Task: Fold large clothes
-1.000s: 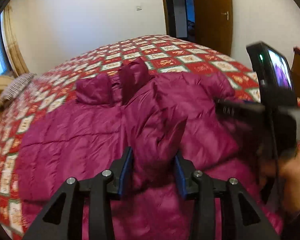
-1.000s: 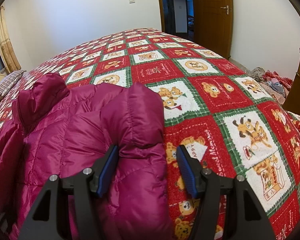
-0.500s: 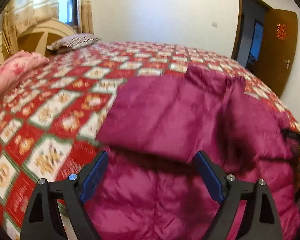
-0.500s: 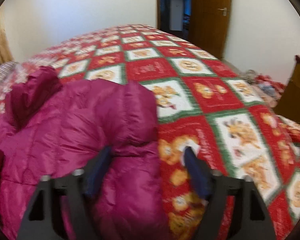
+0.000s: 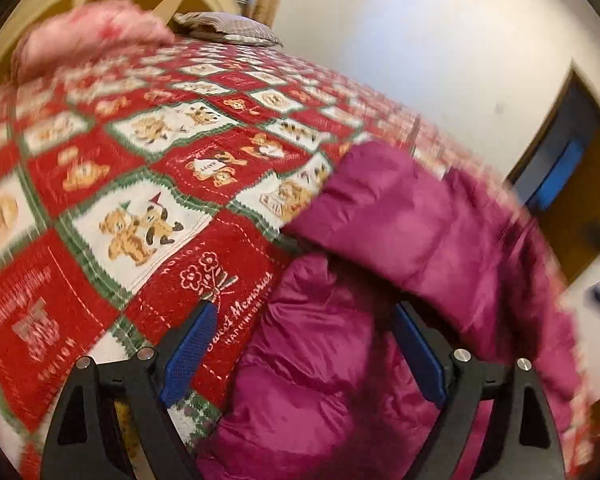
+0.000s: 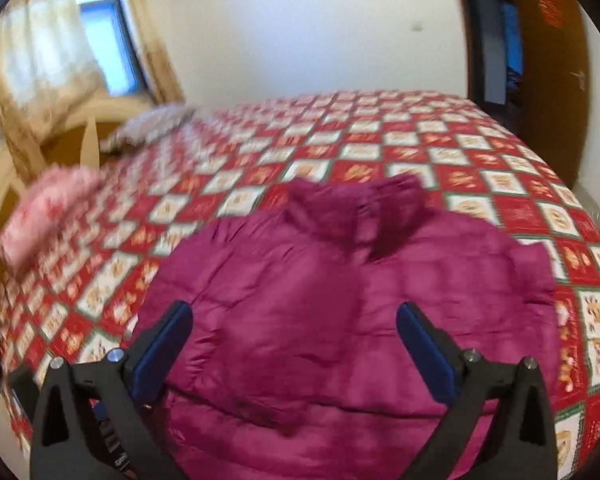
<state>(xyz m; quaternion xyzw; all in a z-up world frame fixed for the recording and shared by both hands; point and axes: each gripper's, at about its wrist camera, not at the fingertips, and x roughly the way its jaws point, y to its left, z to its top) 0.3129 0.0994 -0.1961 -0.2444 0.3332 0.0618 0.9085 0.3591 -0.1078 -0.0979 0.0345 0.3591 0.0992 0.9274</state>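
A magenta puffer jacket [image 6: 340,300] lies on the bed, both sleeves folded in over its body, collar at the far end. My right gripper [image 6: 294,340] hovers above the jacket's near part, its jaws still opening wide, nothing pinched between them. In the left wrist view the jacket [image 5: 400,240] fills the right half, a folded sleeve lying across it. My left gripper [image 5: 304,344] stands open over the jacket's left edge, where it meets the quilt; its blue pads touch no fabric.
The bed wears a red, white and green patchwork quilt [image 5: 140,208] with bear pictures. A pink pillow [image 6: 48,208] and a grey patterned pillow [image 5: 228,28] lie by the cream headboard [image 6: 4,184]. A curtained window [image 6: 100,40] and a brown door [image 6: 548,80] stand behind.
Both grippers let go of the sleeves and opened wide. The left swung over to the jacket's left edge and rolled. The right pulled back and up, so the whole folded jacket shows.
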